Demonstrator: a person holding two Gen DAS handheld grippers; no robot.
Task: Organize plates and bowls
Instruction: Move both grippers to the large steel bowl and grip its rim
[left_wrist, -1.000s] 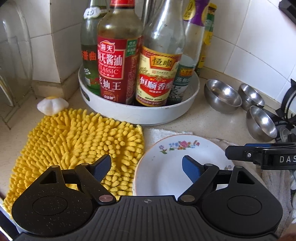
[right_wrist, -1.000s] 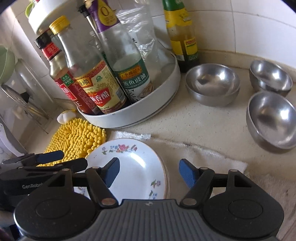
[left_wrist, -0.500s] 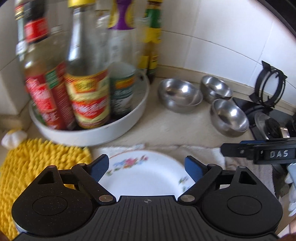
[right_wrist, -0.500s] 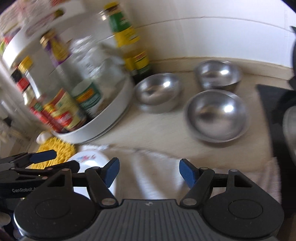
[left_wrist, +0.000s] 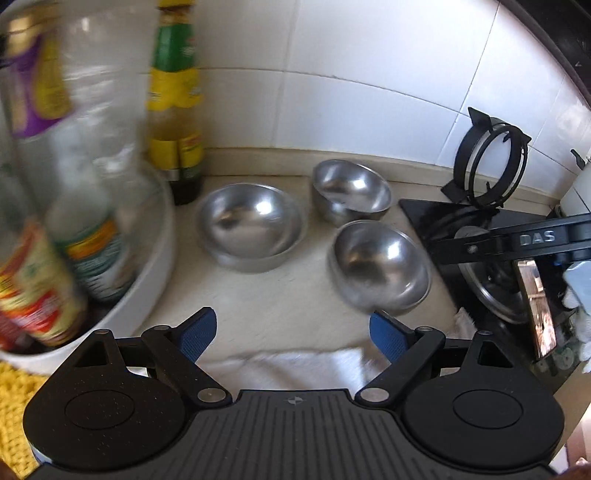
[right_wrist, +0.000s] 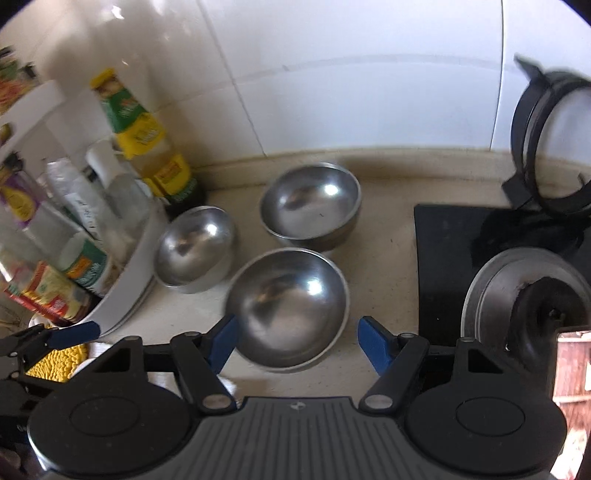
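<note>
Tongs: you are holding both pairs, left tongs (left_wrist: 291, 334) and right tongs (right_wrist: 293, 343), released and empty, the right straddling the nearest steel bowl (right_wrist: 288, 306) for pickup.

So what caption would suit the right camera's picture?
Open right claw poised over the nearest of three steel bowls beside the stove.

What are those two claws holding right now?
Nothing. The left claw and right claw are both open and empty; the steel bowls sit untouched on the counter.

Beige counter (left_wrist: 280, 295), three steel bowls (right_wrist: 291, 310), towel (left_wrist: 295, 369)
</note>
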